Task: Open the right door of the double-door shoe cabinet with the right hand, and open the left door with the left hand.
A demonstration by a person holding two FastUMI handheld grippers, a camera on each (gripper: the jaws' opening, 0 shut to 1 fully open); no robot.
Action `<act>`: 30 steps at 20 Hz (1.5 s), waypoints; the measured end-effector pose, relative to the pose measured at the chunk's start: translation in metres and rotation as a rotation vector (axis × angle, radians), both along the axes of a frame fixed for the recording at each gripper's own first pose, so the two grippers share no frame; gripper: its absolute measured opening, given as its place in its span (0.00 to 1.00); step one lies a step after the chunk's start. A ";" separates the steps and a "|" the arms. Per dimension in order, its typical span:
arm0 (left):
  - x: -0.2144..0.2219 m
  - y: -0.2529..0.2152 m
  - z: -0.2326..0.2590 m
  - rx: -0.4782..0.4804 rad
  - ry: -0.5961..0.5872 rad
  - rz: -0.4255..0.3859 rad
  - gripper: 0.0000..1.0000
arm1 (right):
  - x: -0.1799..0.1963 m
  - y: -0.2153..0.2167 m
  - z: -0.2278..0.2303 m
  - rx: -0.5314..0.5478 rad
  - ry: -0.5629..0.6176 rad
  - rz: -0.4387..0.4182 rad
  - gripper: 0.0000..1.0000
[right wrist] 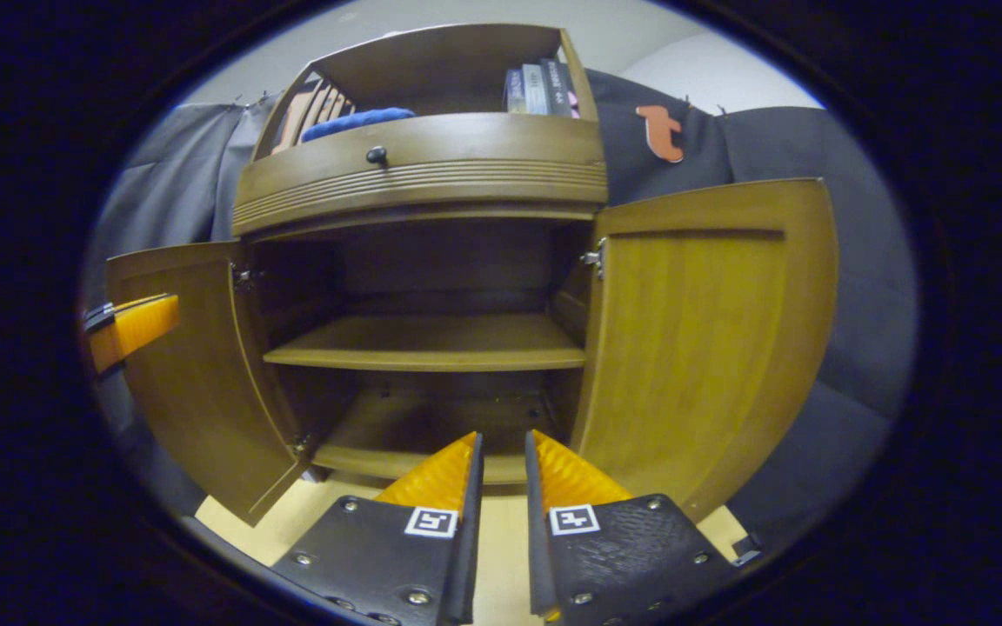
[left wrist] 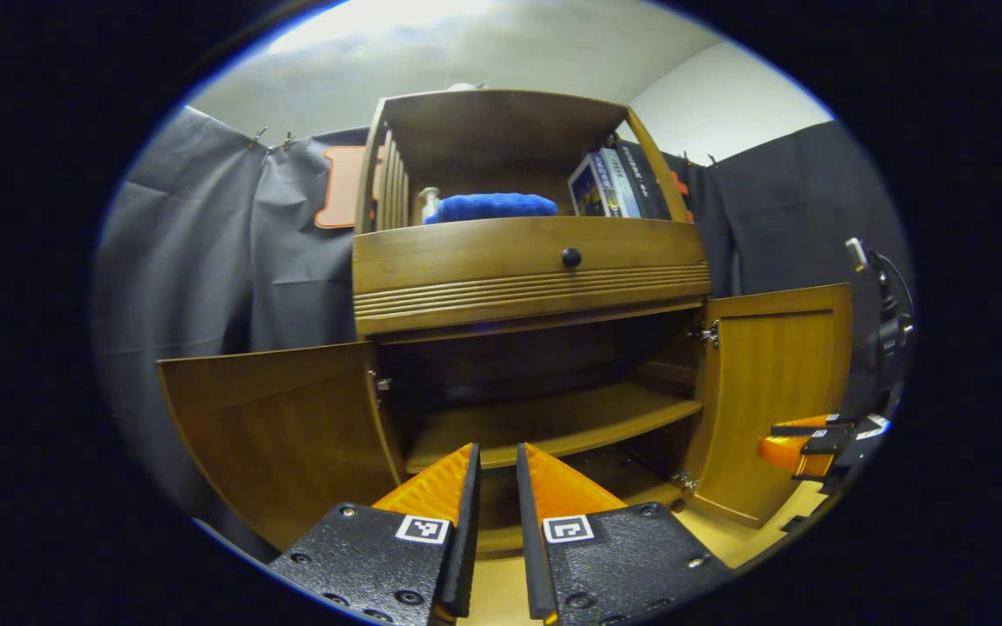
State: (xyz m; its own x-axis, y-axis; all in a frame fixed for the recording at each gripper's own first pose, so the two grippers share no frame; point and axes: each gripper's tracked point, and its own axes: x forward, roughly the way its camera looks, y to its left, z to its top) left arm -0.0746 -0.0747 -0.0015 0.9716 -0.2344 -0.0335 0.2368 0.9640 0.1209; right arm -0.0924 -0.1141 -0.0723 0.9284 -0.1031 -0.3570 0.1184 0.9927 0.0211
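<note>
The wooden shoe cabinet (left wrist: pixel 527 269) stands straight ahead with both lower doors swung wide. In the left gripper view the left door (left wrist: pixel 275 426) hangs out to the left and the right door (left wrist: pixel 771 391) to the right. My left gripper (left wrist: pixel 497 452) is low in front of the inner shelf (left wrist: pixel 553 422), its orange fingers nearly together and holding nothing. The right gripper view has the left door (right wrist: pixel 192 365) and right door (right wrist: pixel 701 348) open. My right gripper (right wrist: pixel 504 439) hovers before the cabinet's bottom edge, its fingers close together and empty, touching neither door.
A drawer with a black knob (left wrist: pixel 571 257) sits above the doors. The top shelf holds a blue cloth (left wrist: pixel 488 207) and books (left wrist: pixel 610 183). Pale wooden floor (right wrist: pixel 501 530) lies below. The other gripper's orange finger (right wrist: pixel 131 326) shows by the left door.
</note>
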 end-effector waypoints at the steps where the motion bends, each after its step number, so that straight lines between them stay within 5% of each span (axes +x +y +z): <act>1: 0.004 -0.007 -0.001 -0.003 0.004 -0.020 0.25 | -0.003 -0.005 0.005 0.001 -0.008 -0.017 0.24; 4: 0.013 -0.022 -0.002 -0.016 0.011 -0.061 0.30 | -0.009 -0.016 0.019 -0.003 -0.036 -0.065 0.24; 10: 0.028 -0.034 0.010 -0.056 0.003 -0.106 0.21 | -0.002 -0.007 0.066 0.023 -0.158 -0.078 0.24; 15: 0.030 -0.042 0.023 -0.067 -0.034 -0.134 0.39 | 0.006 0.005 0.106 0.002 -0.277 -0.068 0.24; 18: 0.031 -0.049 0.030 -0.059 -0.069 -0.161 0.74 | 0.009 0.010 0.115 -0.017 -0.312 -0.054 0.33; 20: 0.030 -0.049 0.036 -0.070 -0.092 -0.160 0.97 | 0.011 0.017 0.117 -0.021 -0.322 -0.031 0.65; 22: 0.033 -0.054 0.038 -0.084 -0.097 -0.170 0.99 | 0.011 0.019 0.121 -0.033 -0.346 -0.025 0.96; 30: 0.035 -0.059 0.040 -0.097 -0.101 -0.187 0.96 | 0.011 0.018 0.127 -0.086 -0.371 -0.030 0.96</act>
State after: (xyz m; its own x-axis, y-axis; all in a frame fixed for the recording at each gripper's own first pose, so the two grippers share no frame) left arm -0.0400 -0.1337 0.0383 0.9081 -0.4083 0.0934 0.4040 0.9127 0.0615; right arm -0.0818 -0.0963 0.0552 0.9890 -0.1470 0.0137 0.1472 0.9890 -0.0155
